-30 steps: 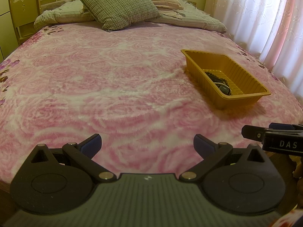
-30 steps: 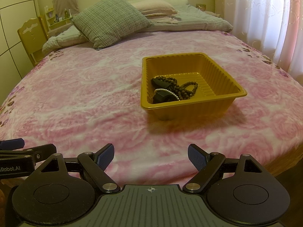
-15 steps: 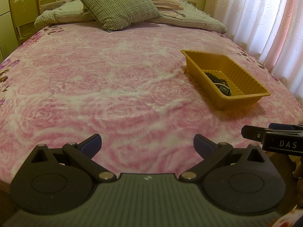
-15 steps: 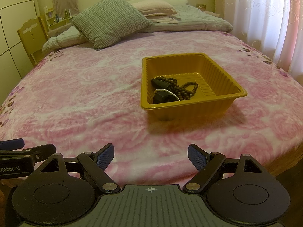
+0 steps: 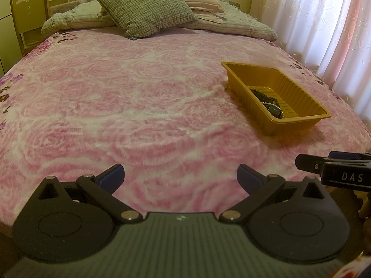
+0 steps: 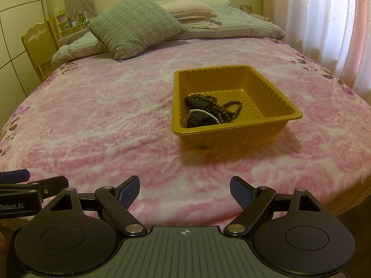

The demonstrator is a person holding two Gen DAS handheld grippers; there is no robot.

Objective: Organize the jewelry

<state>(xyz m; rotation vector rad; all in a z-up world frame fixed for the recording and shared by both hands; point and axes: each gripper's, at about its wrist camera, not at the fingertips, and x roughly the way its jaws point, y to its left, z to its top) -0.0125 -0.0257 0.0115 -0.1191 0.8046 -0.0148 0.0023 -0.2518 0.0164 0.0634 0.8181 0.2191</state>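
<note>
Two hand-held tools hover at the foot of a bed: the left tool [image 5: 180, 178] and the right tool [image 6: 184, 193] both stand wide, blue pads spread and nothing between them. Each shows at the edge of the other's view, side by side and near the bed's near edge.

Out from the right tool, at about 12 o'clock, a mustard plastic tray [image 6: 273, 88] sits on the pink rose-patterned blanket [image 6: 104, 115]; from the left tool it lies at about 2 o'clock. In the tray's left part, the jewelry lies heaped: a dark brown bead strand [image 6: 226, 110], a thin pearl strand [image 6: 205, 114] draped over it, and a black piece [image 6: 197, 118] whose kind cannot be told. No jewelry shows loose on the blanket in either view.

The scene fits two stages: pieces gathered into the tray and the job near its close, or a tangled heap waiting to be sorted out. The pictures do not settle which.

Should a piece need handling, the strands overlap, so a pinch on one may drag the others; a low, narrow grip on a single strand, with the other tool steadying the light tray's rim, would likely serve best.

At 11 o'clock, a checked cushion [image 6: 136, 25] leans against pillows.
</note>
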